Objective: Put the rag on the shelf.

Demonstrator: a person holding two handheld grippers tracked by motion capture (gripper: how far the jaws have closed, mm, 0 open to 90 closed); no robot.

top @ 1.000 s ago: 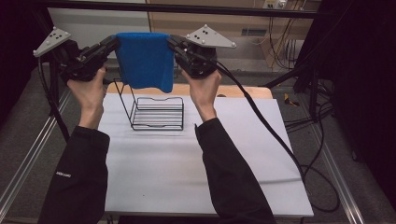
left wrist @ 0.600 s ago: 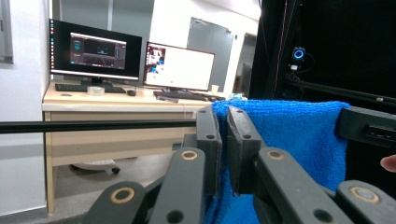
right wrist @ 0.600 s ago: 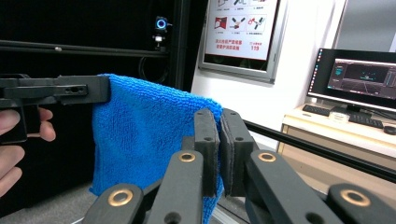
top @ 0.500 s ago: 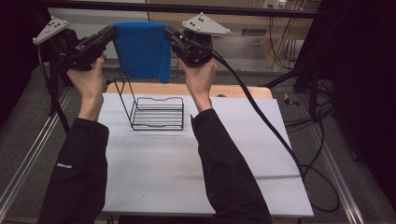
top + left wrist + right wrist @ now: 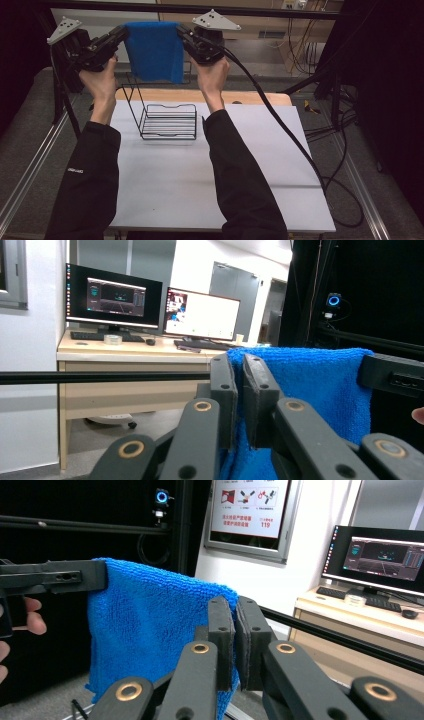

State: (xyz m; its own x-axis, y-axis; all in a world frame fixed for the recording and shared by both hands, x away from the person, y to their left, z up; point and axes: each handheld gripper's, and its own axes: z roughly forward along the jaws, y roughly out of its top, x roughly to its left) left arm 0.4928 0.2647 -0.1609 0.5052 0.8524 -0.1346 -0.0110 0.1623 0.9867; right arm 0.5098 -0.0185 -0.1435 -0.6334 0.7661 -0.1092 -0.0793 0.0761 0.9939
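A blue towel (image 5: pixel 154 50) hangs spread between the two grippers, high above the far end of the white table (image 5: pixel 260 170). My left gripper (image 5: pixel 121 34) is shut on the towel's left top corner, and in the left gripper view its jaws pinch the blue towel (image 5: pixel 320 385) at the left gripper (image 5: pixel 239 390). My right gripper (image 5: pixel 181 31) is shut on the right top corner; in the right gripper view the blue towel (image 5: pixel 150 630) is clamped at the right gripper (image 5: pixel 235 630). A black wire rack (image 5: pixel 167 120) stands on the table below the towel.
A wooden board (image 5: pixel 250 97) lies along the table's far edge. A thick cable (image 5: pixel 280 125) trails from the right gripper over the table's right side. Metal frame rails (image 5: pixel 30 165) run along both sides. A desk with monitors (image 5: pixel 115 295) stands beyond the table.
Both hands have carried the stretched towel farther from the person, toward the far end of the table. The grip on both corners is unchanged.
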